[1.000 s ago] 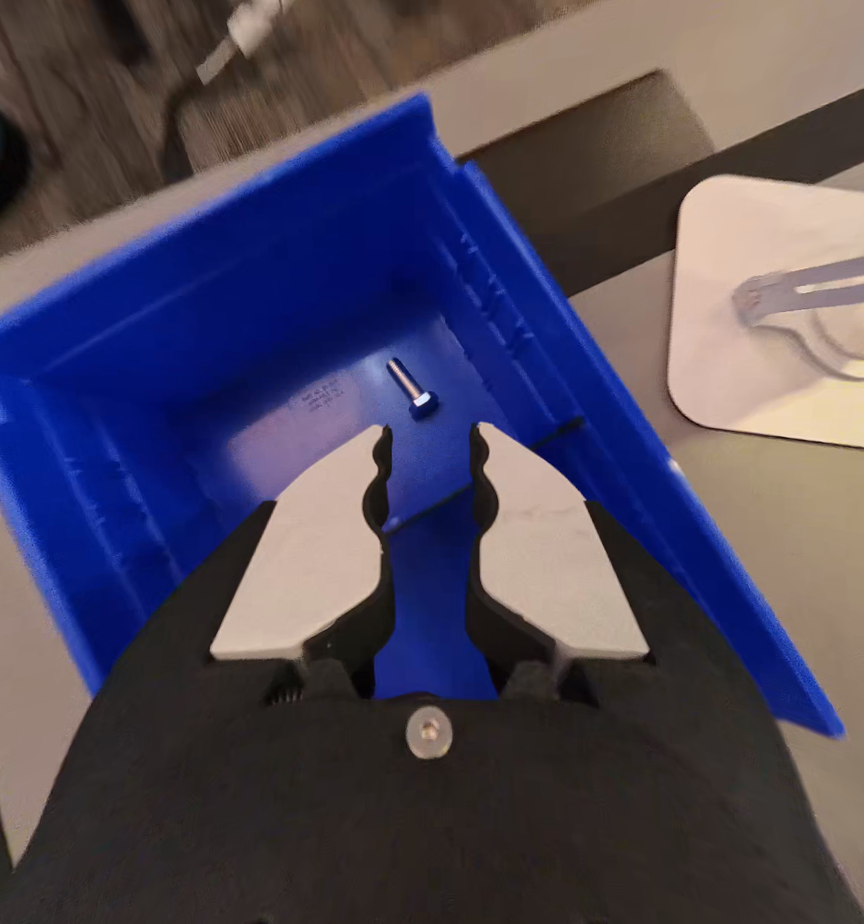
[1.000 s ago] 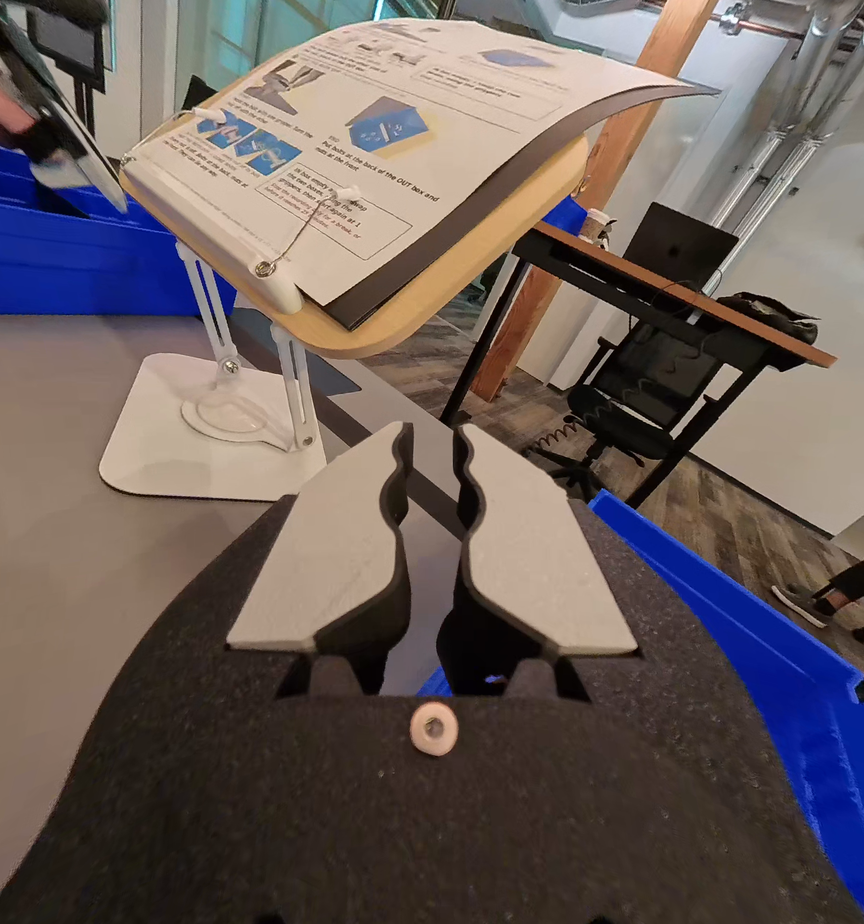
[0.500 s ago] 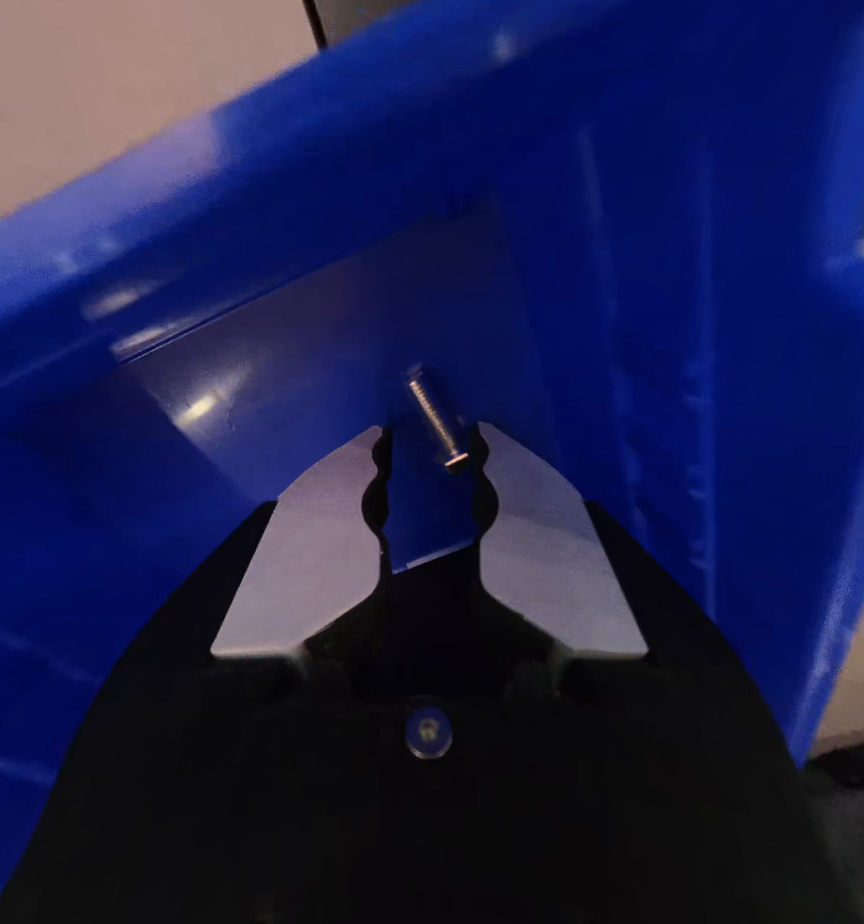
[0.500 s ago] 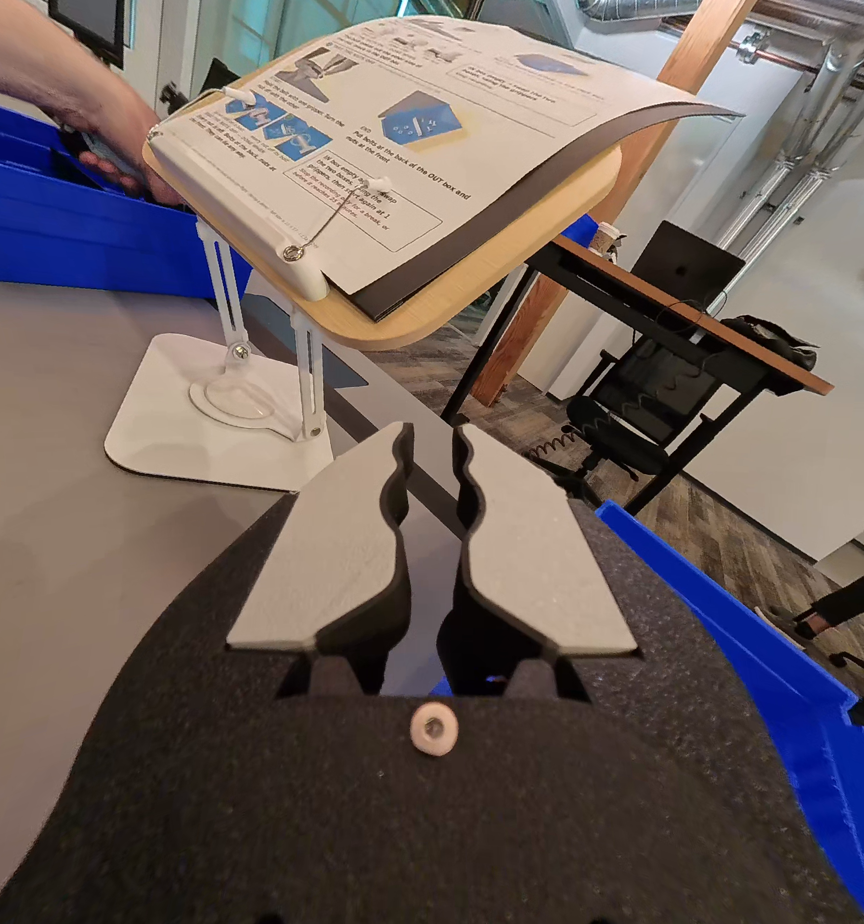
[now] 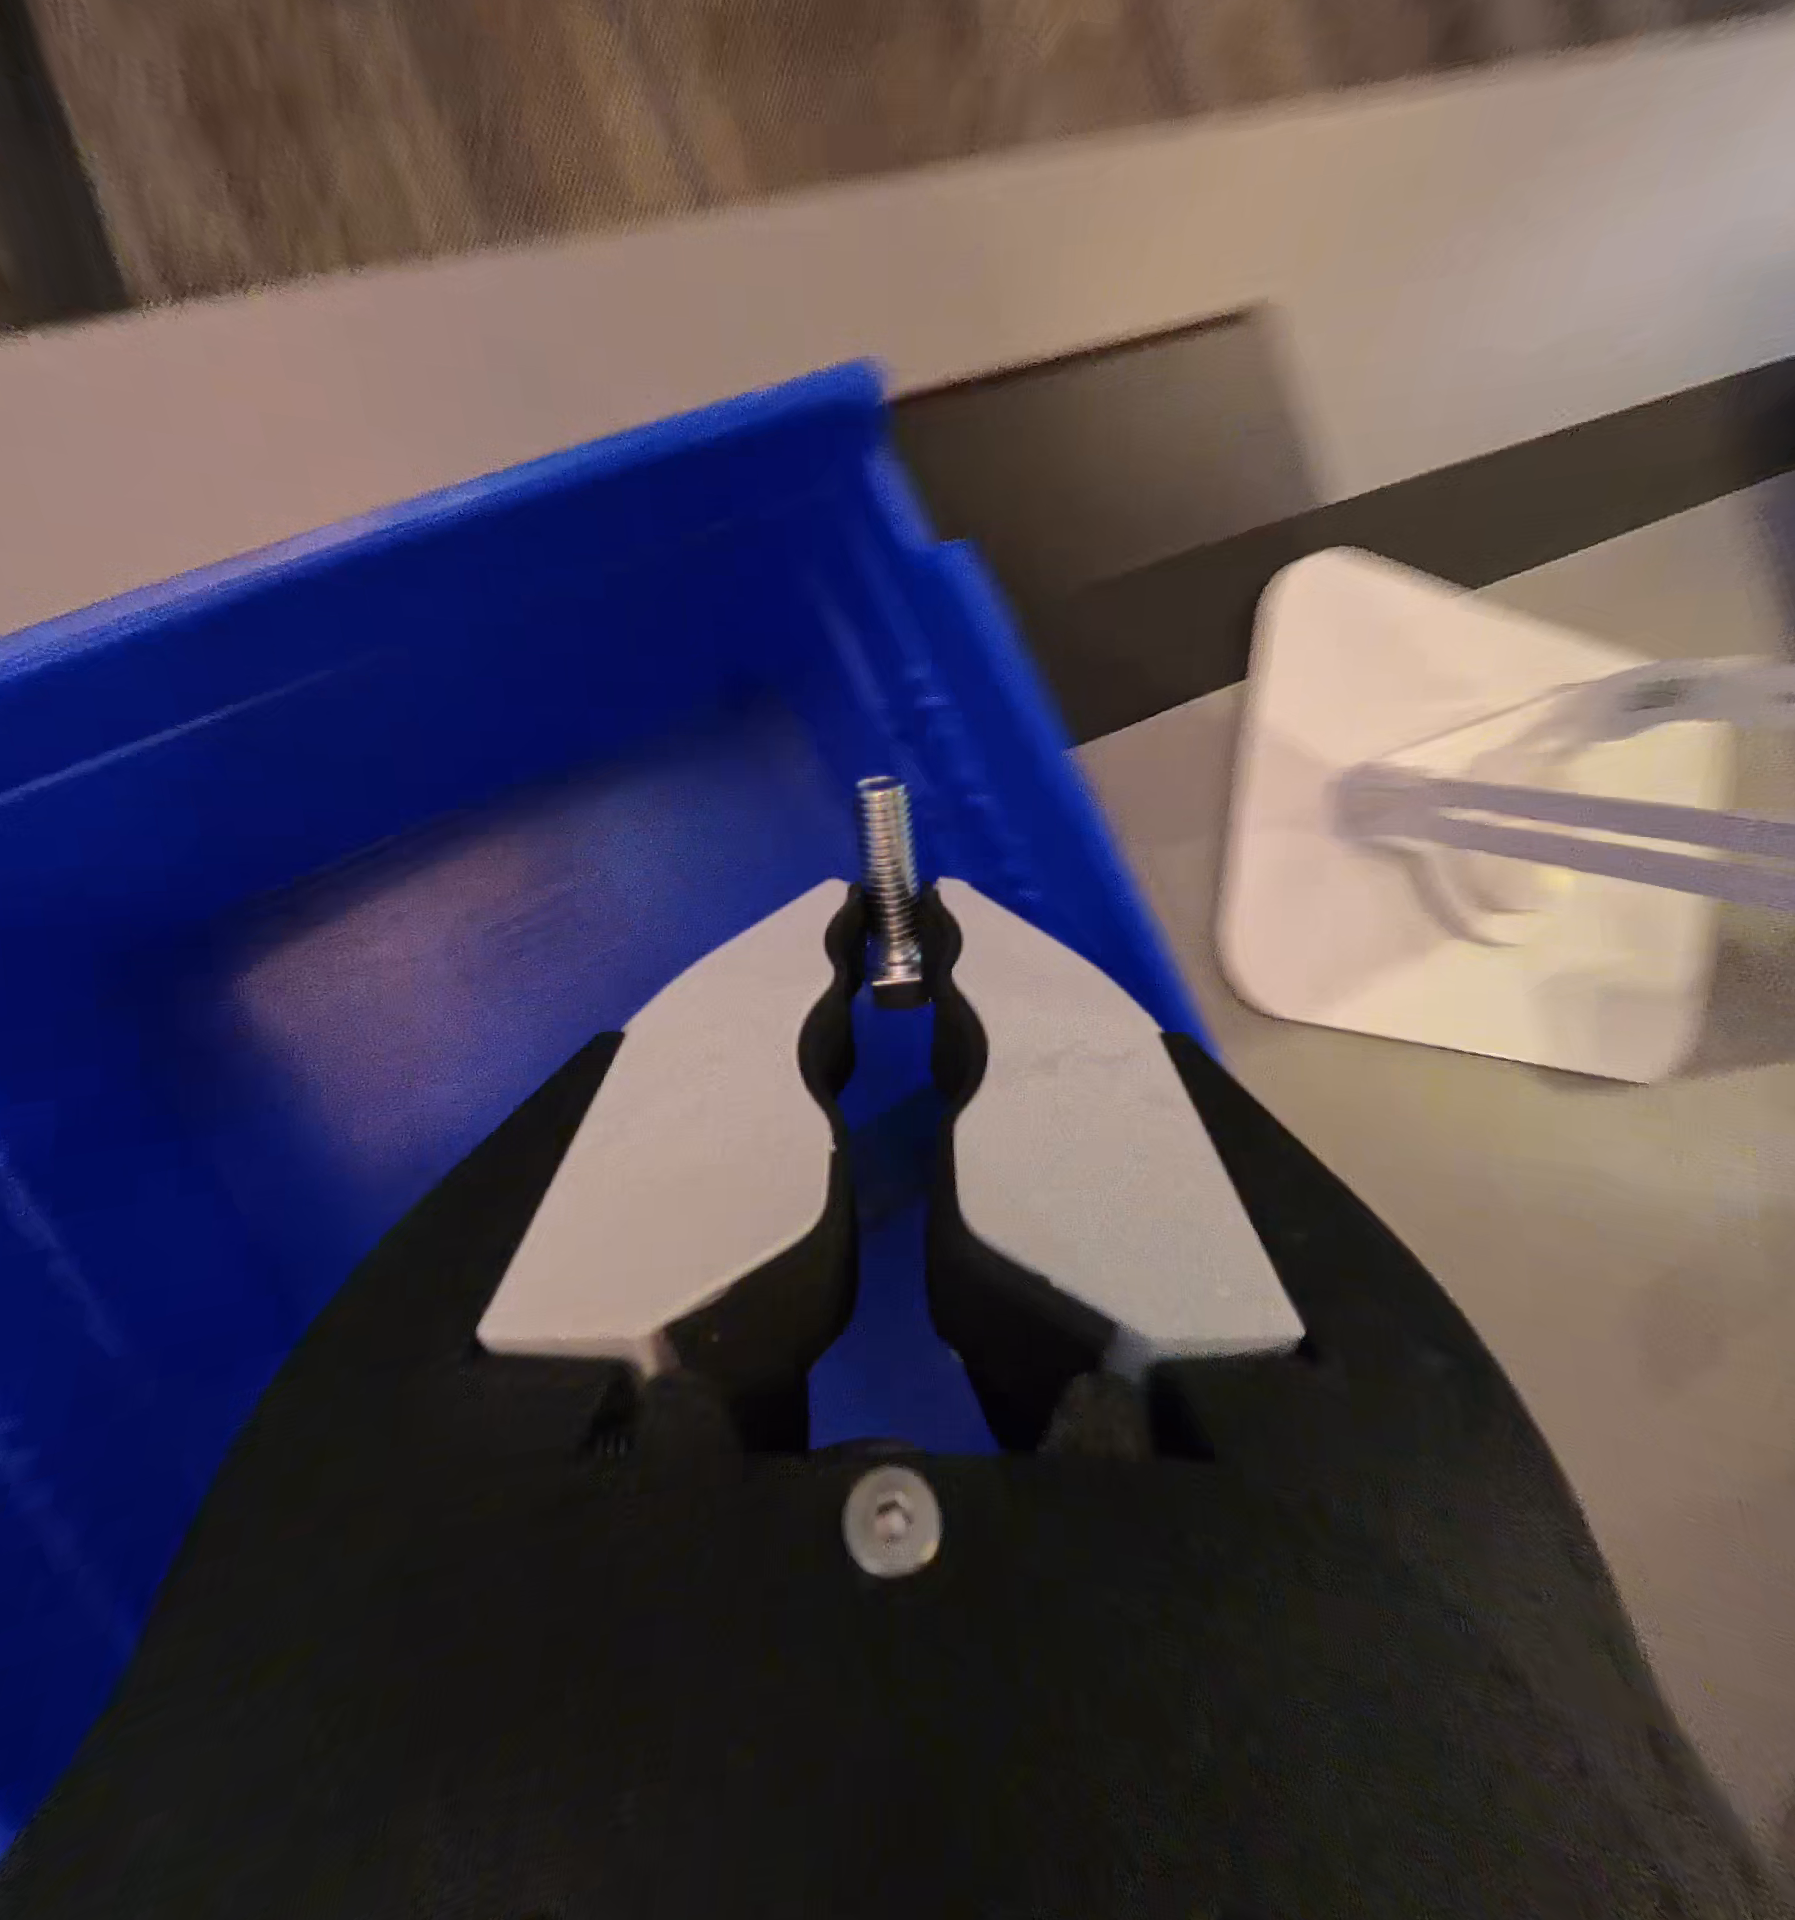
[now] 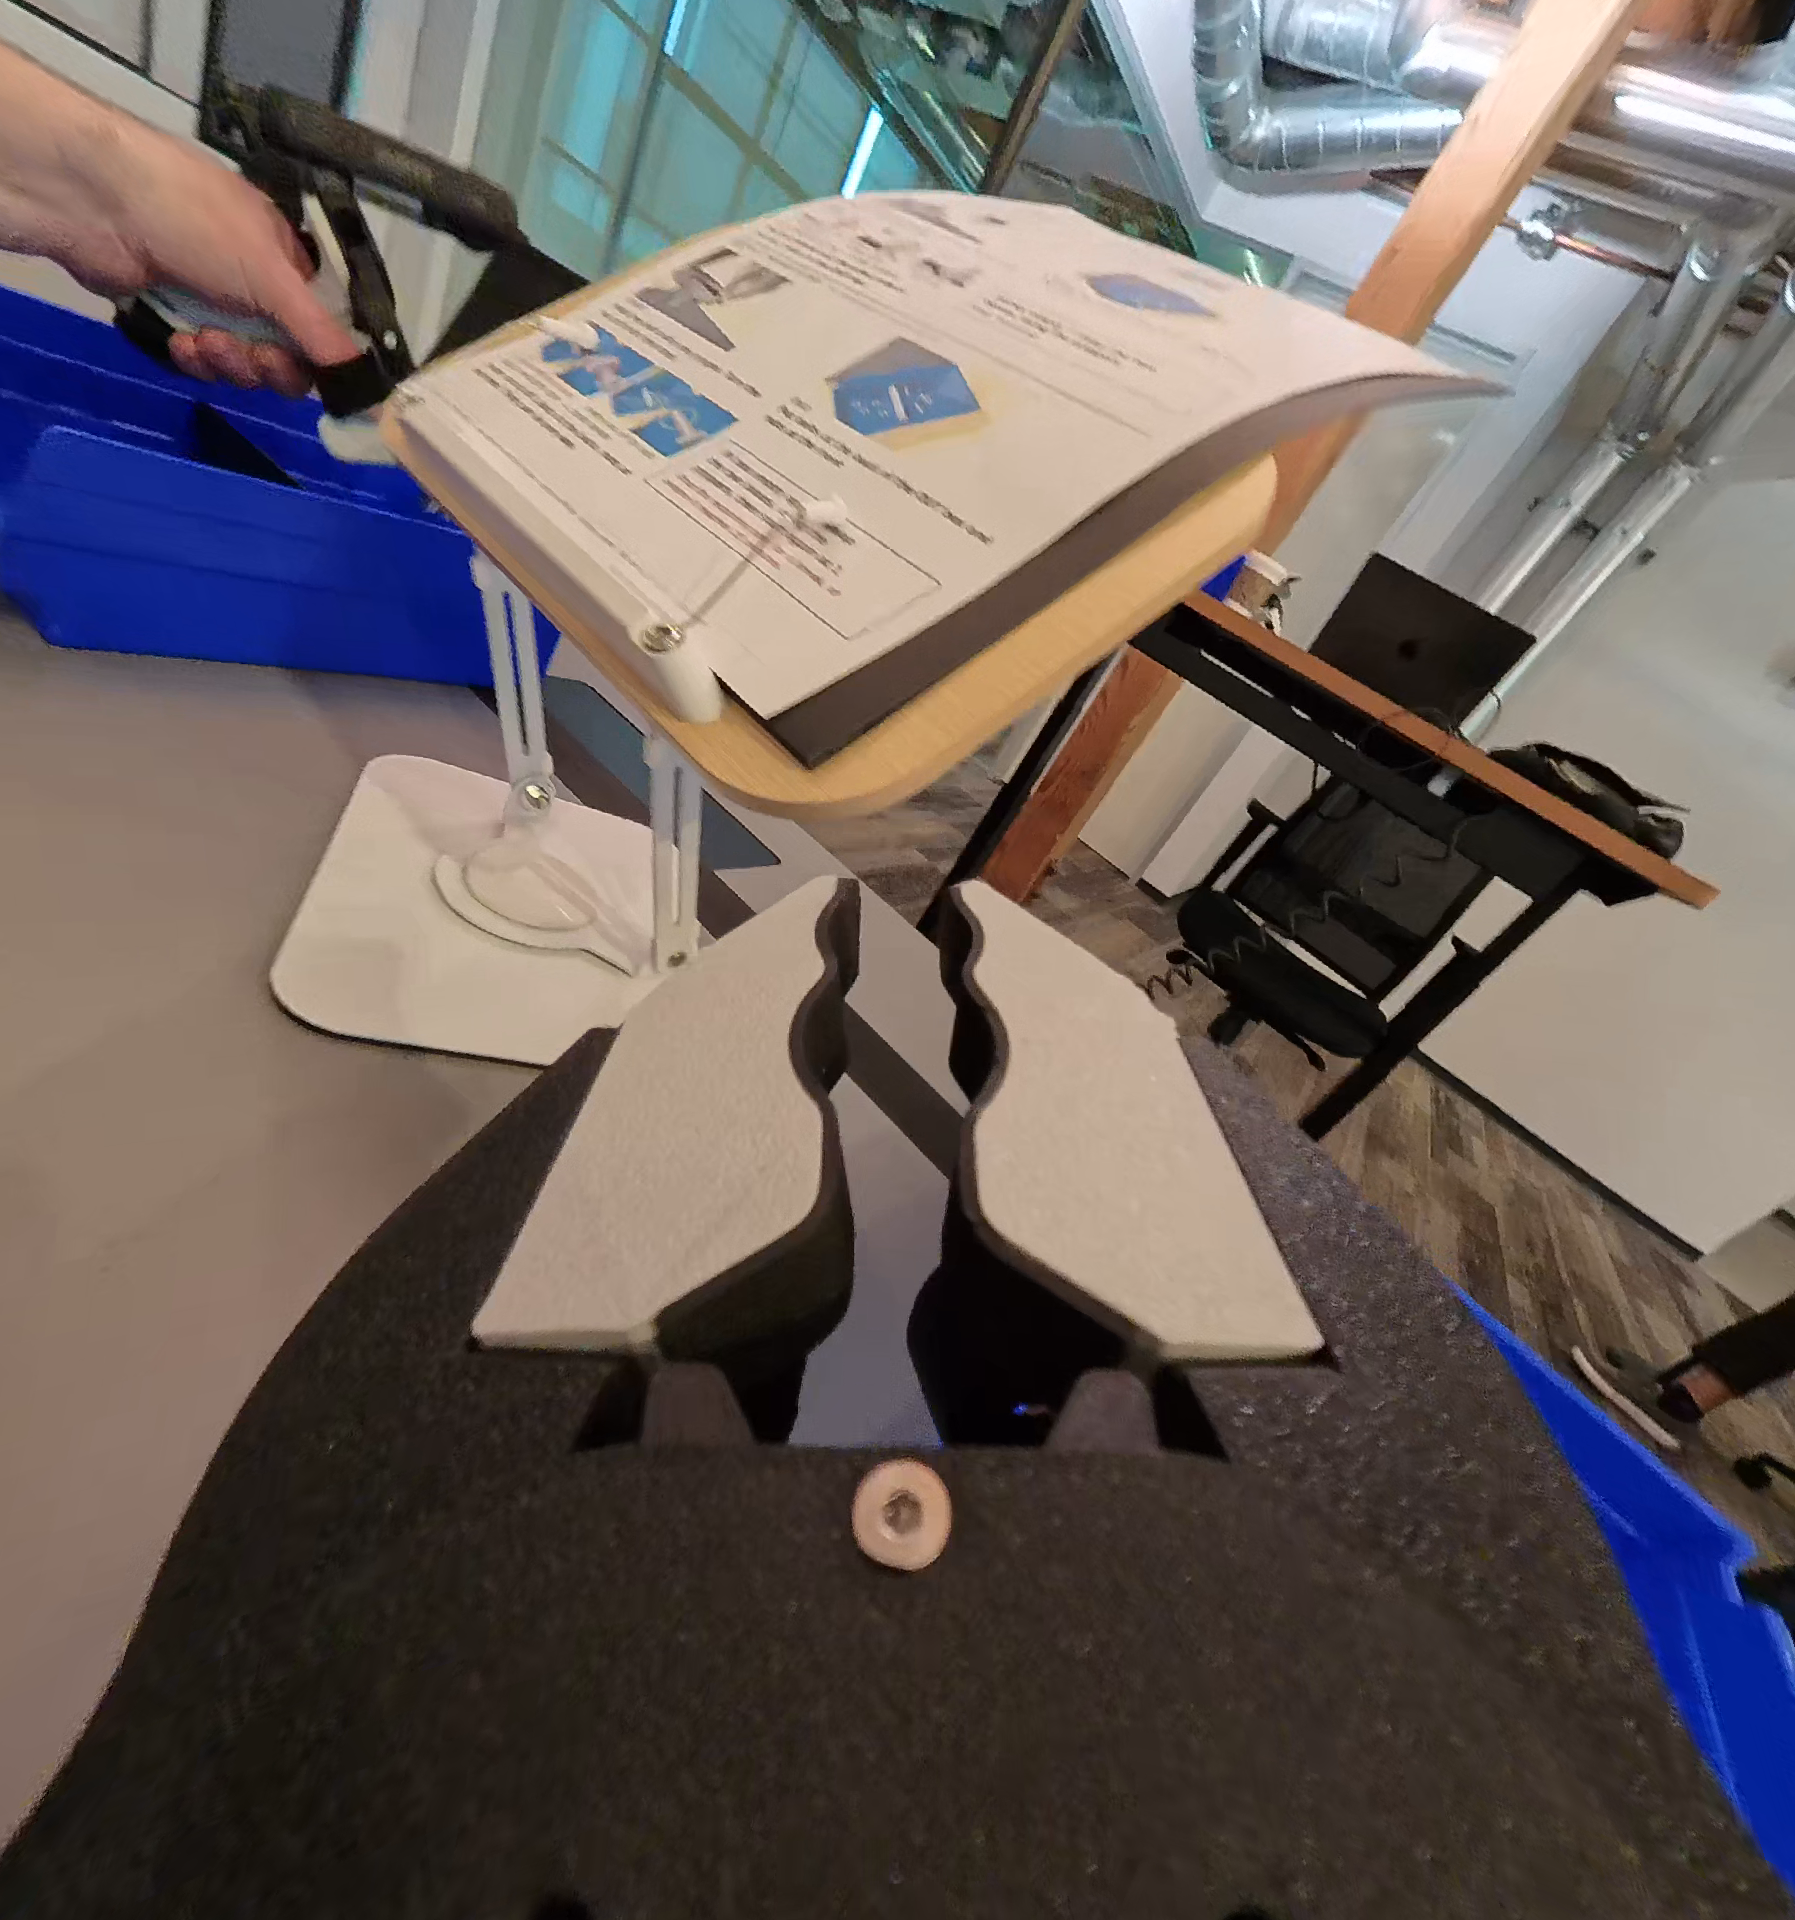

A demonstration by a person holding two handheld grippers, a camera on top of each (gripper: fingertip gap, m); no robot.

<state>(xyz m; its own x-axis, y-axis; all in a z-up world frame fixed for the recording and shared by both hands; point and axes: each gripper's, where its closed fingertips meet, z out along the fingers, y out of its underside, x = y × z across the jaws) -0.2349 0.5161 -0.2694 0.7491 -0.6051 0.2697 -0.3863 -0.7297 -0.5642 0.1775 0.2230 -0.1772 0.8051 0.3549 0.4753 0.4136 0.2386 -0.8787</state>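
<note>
The left gripper [image 5: 891,940] was clamped on a small silver threaded bolt [image 5: 887,883], its black fingertips pressing the shank from both sides just above the hex head, the threaded end pointing away from the camera. The bolt sat clear of the floor of the open blue plastic bin [image 5: 436,727] behind it, near the bin's right wall. To the right, on the grey surface [image 5: 1444,1299], stood the white flat base of a document stand [image 5: 1392,831], blurred in this view.

The right gripper [image 6: 901,925] was empty, its grey fingers [image 6: 727,1122] standing apart with only the surface and a dark strip showing between them. Just beyond it was the same white stand base [image 6: 405,935], carrying a tilted wooden board with a printed sheet [image 6: 872,447]. A second blue bin's rim [image 6: 1682,1610] lay at the near right. At the far left a person's hand [image 6: 124,229] held the other gripper over the long blue bin [image 6: 197,551].

By the look of it, this was a pick just made: bolt gripped and raised out of the bin. Whatever followed would have called for a steady squeeze, since the hold was narrow, at the tips only, and the bolt could pivot or slip.
</note>
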